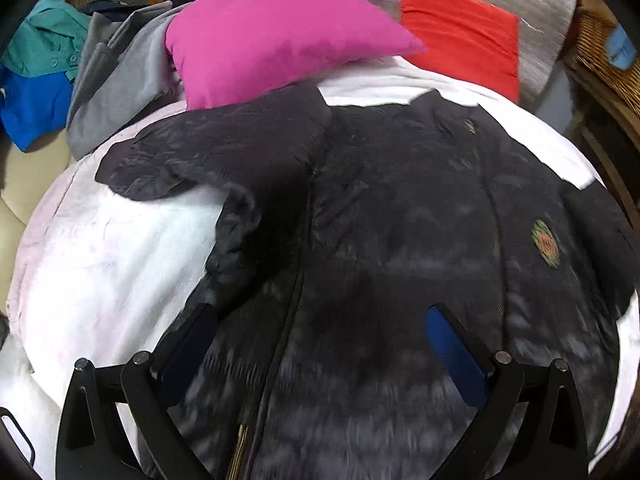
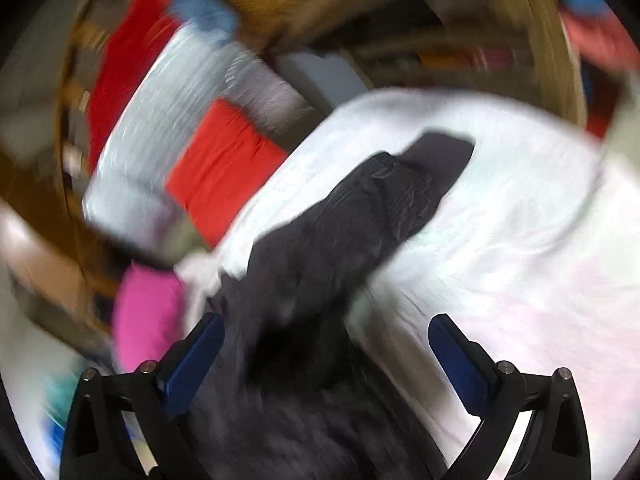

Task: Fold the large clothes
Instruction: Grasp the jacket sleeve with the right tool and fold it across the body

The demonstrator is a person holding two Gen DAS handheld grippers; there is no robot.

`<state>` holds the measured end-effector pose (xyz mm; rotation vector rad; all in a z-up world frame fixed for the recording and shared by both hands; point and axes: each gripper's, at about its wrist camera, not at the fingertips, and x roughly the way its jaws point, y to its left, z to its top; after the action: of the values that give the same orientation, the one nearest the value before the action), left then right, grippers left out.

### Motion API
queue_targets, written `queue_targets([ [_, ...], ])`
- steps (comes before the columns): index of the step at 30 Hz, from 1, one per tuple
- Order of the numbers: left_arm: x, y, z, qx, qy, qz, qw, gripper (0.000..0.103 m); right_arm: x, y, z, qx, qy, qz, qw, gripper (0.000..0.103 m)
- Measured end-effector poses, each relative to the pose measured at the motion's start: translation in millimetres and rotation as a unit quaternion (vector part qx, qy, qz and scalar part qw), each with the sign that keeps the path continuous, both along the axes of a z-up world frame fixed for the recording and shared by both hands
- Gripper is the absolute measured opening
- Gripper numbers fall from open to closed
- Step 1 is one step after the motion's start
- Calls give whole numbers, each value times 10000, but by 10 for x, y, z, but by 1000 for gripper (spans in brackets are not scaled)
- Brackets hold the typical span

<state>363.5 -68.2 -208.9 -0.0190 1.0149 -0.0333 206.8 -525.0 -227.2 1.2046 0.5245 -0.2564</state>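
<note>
A dark grey zip jacket (image 1: 400, 232) lies spread on a white bed sheet (image 1: 100, 264), front up, with a round badge on its chest and one sleeve (image 1: 192, 160) stretched to the left. My left gripper (image 1: 320, 320) is open and hovers over the jacket's lower front by the zip. In the blurred right wrist view the other sleeve (image 2: 360, 216) runs out across the sheet (image 2: 520, 260). My right gripper (image 2: 326, 332) is open above that sleeve's upper part, holding nothing.
A pink cushion (image 1: 276, 36) and a red cushion (image 1: 460, 44) lie at the head of the bed against a silver padded backing. Grey, teal and blue clothes (image 1: 108, 68) are piled at the left. A wicker basket (image 1: 600, 48) stands at the right.
</note>
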Motion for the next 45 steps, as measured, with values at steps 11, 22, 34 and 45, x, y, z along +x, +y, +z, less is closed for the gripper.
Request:
queue_targets([
  [11,147,89,-134,-775,-260,241,9964,103,638,-760,-742,975,158,-677,9928,80],
  [22,56,249,182,189,-1134,488,9922,103,638,-274,157,-457,-560,-186,9972,16],
  [34,-77,961,383,265,-1350,1031,9851,103,1045,1883,732,-1100,-1034,2361,9599,16],
  [45,-104,1084,418,6,-1397,1161,9834,103,637,2559,503,-853,-579,3806,9190,80],
])
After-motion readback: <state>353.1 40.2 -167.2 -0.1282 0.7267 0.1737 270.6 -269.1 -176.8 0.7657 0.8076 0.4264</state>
